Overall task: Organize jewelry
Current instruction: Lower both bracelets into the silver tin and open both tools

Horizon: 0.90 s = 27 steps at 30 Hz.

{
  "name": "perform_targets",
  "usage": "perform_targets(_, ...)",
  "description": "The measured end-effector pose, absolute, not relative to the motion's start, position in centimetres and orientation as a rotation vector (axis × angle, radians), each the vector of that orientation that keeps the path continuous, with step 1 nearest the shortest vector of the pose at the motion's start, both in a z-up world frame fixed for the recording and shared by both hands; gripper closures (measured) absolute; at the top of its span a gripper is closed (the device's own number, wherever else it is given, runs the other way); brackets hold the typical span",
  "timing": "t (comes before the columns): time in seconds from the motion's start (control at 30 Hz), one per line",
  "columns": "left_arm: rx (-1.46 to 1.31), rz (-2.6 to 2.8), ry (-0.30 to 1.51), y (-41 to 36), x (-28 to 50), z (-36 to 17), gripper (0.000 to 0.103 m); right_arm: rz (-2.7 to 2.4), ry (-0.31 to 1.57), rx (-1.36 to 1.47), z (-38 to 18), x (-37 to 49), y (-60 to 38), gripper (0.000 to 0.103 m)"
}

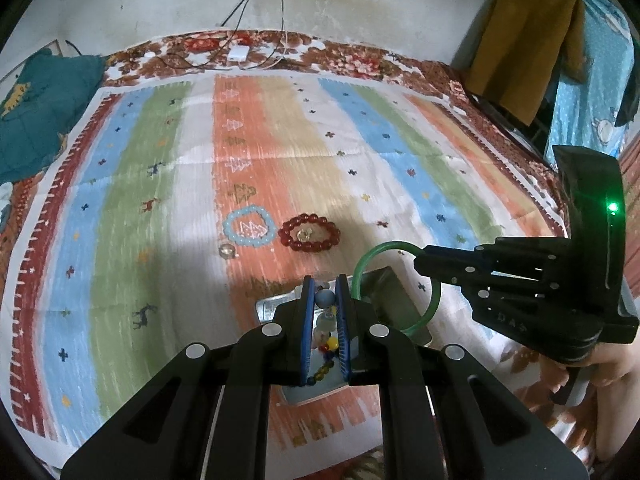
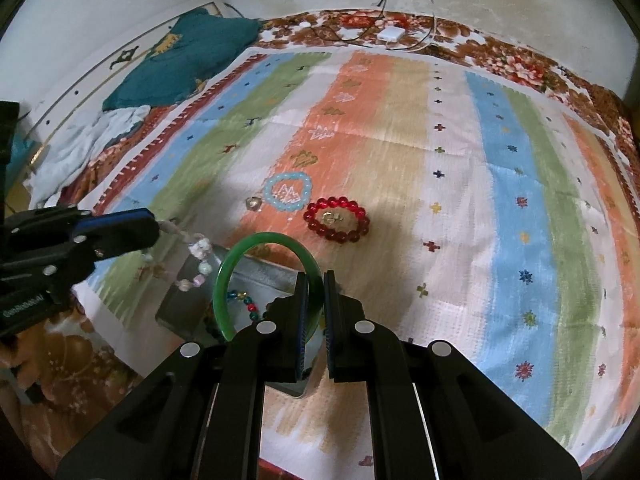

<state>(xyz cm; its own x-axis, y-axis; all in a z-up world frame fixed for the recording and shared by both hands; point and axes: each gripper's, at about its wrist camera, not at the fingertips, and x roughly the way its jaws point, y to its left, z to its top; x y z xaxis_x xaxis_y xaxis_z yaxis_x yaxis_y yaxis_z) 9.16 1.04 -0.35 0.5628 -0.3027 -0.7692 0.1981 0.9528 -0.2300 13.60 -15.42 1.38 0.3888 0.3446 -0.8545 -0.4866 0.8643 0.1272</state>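
Note:
My left gripper [image 1: 325, 284] is shut on a pale beaded bracelet [image 1: 324, 298], which dangles over an open metal box [image 1: 268, 306]. In the right wrist view this bracelet [image 2: 200, 256] hangs from the left gripper [image 2: 158, 226] at the box's [image 2: 256, 276] left corner. My right gripper [image 2: 316, 278] is shut on a green bangle [image 2: 260, 240], held above the box. From the left wrist view, the right gripper [image 1: 418, 260] holds the bangle [image 1: 360, 268]. A string of coloured beads [image 2: 244, 300] lies inside the box. A light-blue bracelet [image 1: 248, 226] and a red bracelet [image 1: 309, 232] rest on the striped cloth [image 1: 160, 160] beyond.
A small gold piece [image 2: 334, 218] lies inside the red bracelet [image 2: 336, 220], and a small clear piece [image 2: 253, 202] lies left of the blue bracelet [image 2: 287, 192]. A teal cloth [image 2: 180, 64] is at the far left, a white charger [image 2: 390, 34] with cables at the far edge.

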Motion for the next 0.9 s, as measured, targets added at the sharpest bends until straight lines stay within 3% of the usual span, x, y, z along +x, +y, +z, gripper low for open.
perform_targets(0.13, -0.136, -0.290, 0.949, 1.1, 9.4, -0.9, 0.093, 0.572, 1.074, -0.156, 0.8, 13.6, -14.9, 0.090)
perform_targets(0.17, -0.145, -0.281, 0.953, 1.4, 9.4, -1.0, 0.086, 0.577, 1.084, -0.153, 0.7, 13.6, -14.9, 0.085)
perform_targets(0.2, -0.158, -0.263, 0.961, 1.7, 9.6, -1.2, 0.078, 0.571, 1.086, -0.147, 0.6, 13.7, -14.9, 0.061)
perform_targets(0.23, -0.165, -0.245, 0.961, 2.1, 9.7, -1.3, 0.068, 0.561, 1.075, -0.143, 0.8, 13.7, -15.1, 0.047)
perform_targets(0.33, -0.184, -0.202, 0.957, 3.3, 10.1, -1.3, 0.062, 0.540, 1.063, -0.130, 1.0, 14.0, -15.6, 0.047)
perform_targets(0.37, -0.189, -0.191, 0.956, 3.6, 10.2, -1.4, 0.053, 0.526, 1.067, -0.121, 1.0, 14.2, -15.8, 0.047)
perform_targets(0.67, -0.211, -0.107, 0.974, 5.3, 11.9, -2.3, 0.019, 0.454, 1.093, -0.074, 0.4, 16.4, -17.0, 0.041)
perform_targets(0.9, -0.196, -0.051, 1.018, 5.9, 13.7, -3.9, 0.012, 0.431, 1.113, -0.055, -0.1, 18.0, -17.1, 0.035)
